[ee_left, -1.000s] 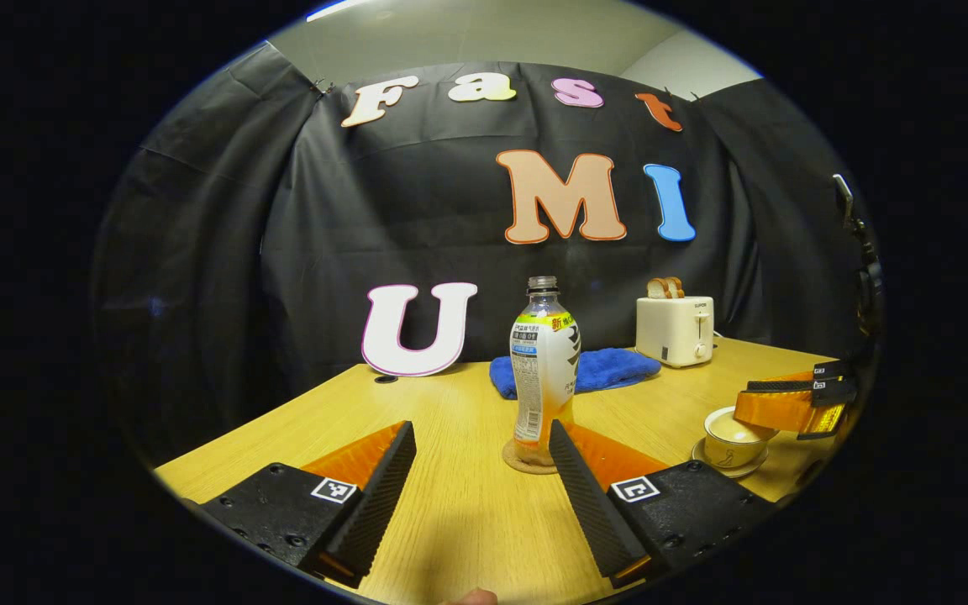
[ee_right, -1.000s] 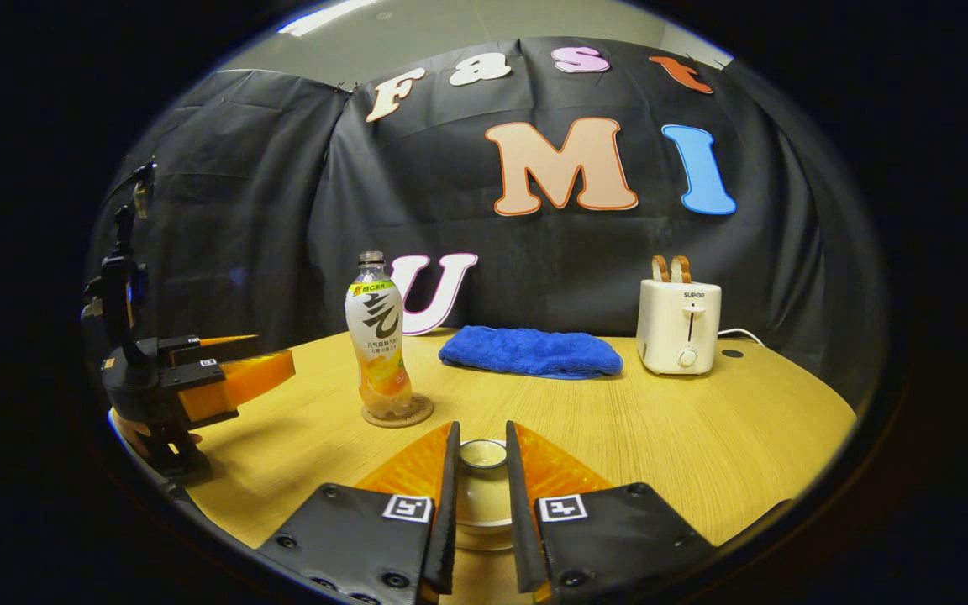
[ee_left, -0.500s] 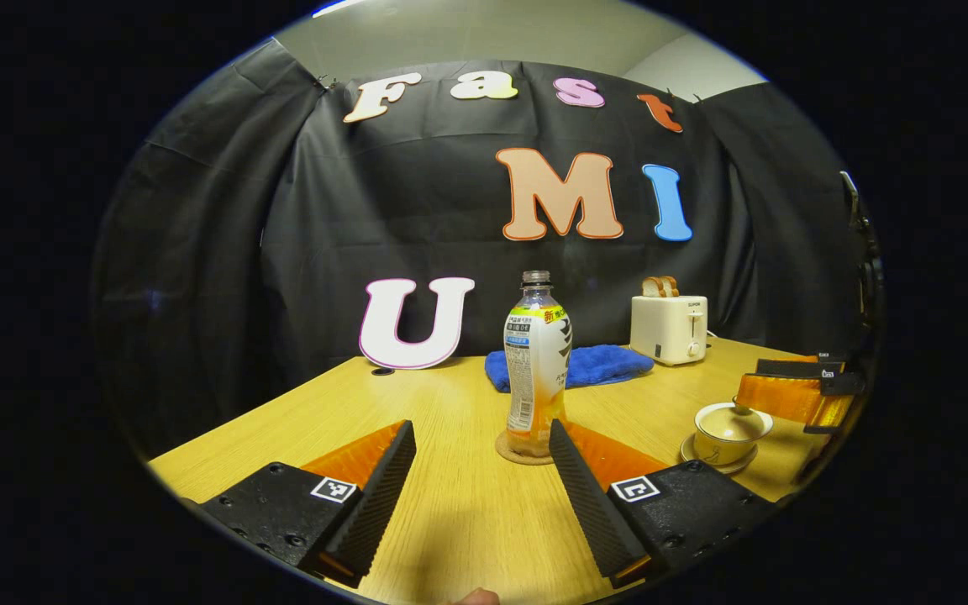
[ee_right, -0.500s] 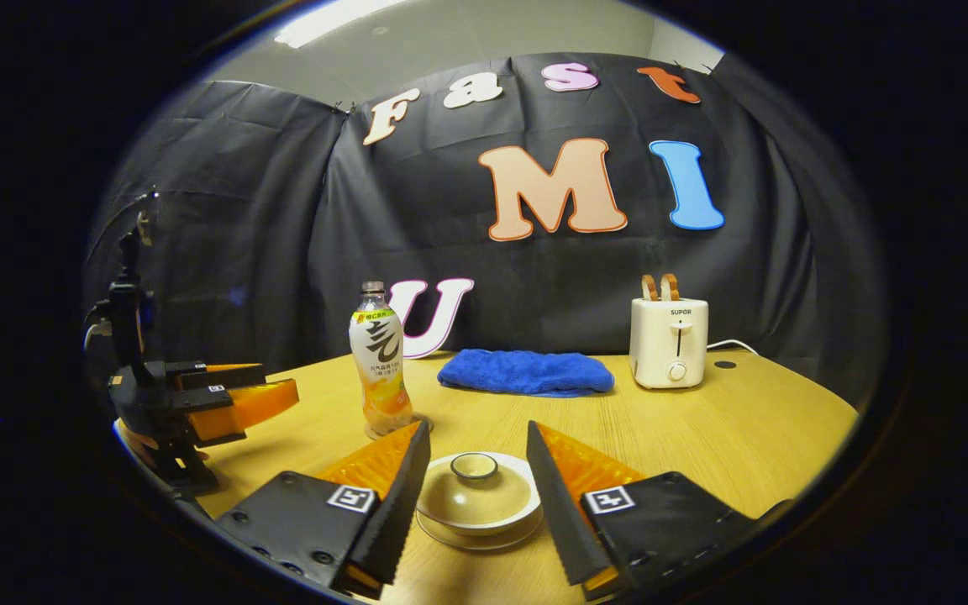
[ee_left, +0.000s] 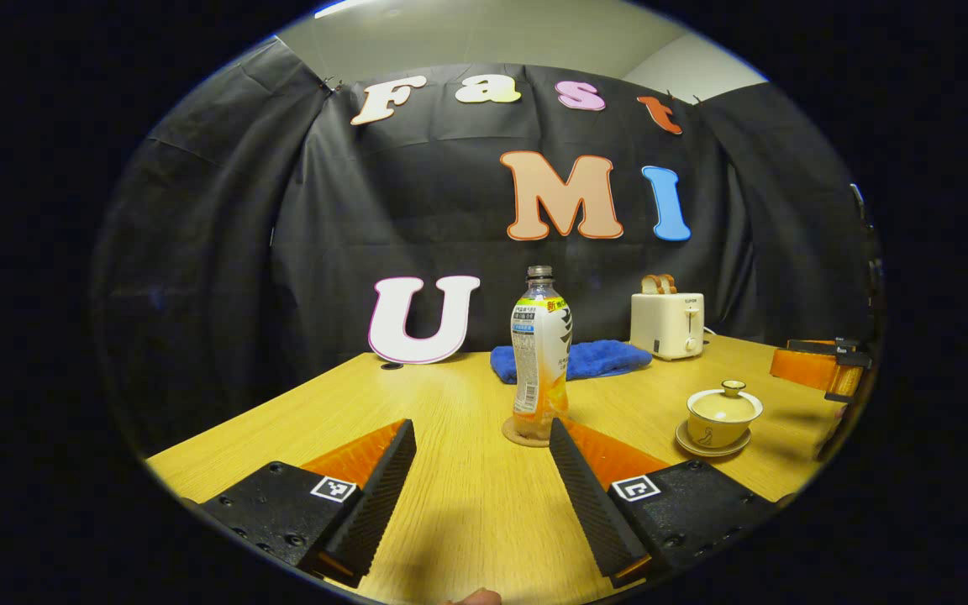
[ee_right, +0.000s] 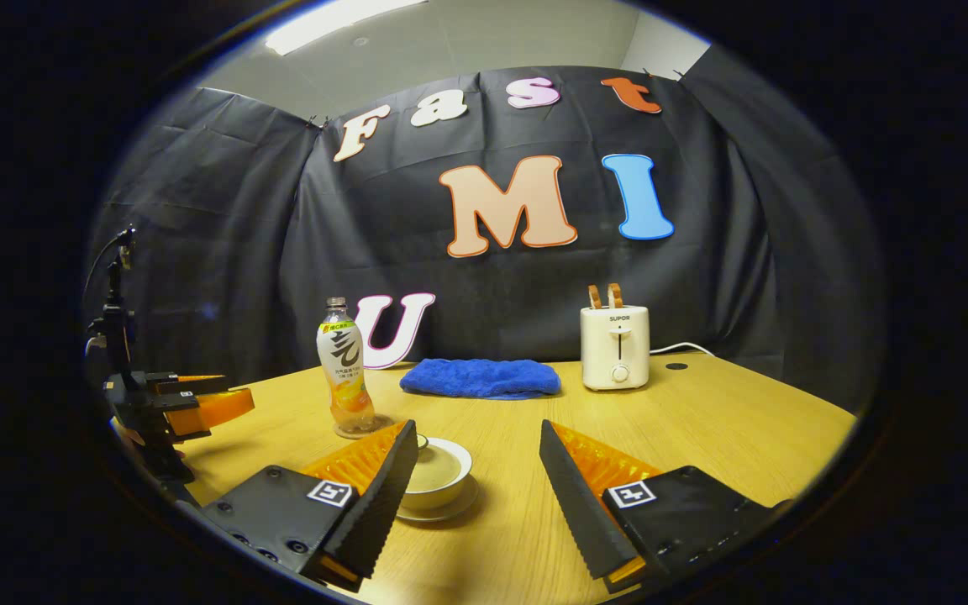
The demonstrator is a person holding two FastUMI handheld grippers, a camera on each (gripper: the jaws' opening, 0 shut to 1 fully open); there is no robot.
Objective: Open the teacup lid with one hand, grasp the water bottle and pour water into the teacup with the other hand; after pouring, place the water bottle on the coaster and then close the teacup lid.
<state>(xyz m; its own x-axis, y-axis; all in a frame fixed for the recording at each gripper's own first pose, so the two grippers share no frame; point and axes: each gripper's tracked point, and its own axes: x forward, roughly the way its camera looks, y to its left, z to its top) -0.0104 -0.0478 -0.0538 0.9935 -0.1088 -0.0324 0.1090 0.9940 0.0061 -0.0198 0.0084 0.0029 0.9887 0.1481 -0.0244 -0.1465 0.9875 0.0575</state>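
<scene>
- In the left gripper view we look from low over the near left part of the table (ee_left: 450, 504), forward between the left gripper (ee_left: 478, 496), toward the back wall; the water bottle (ee_left: 539, 353) stands near, straight ahead
- In the right gripper view we look from the near edge, more to the right, between the right gripper (ee_right: 476, 496); the teacup (ee_right: 438, 479) is very close
- We find bottle, teacup, blue towel (ee_right: 480, 378) and toaster (ee_right: 615, 348) in both views, and each view catches the other gripper at its side

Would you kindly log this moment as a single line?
bottle: upright on coaster | teacup: lid on, on saucer | left gripper: open, facing bottle | right gripper: open, beside teacup
</scene>
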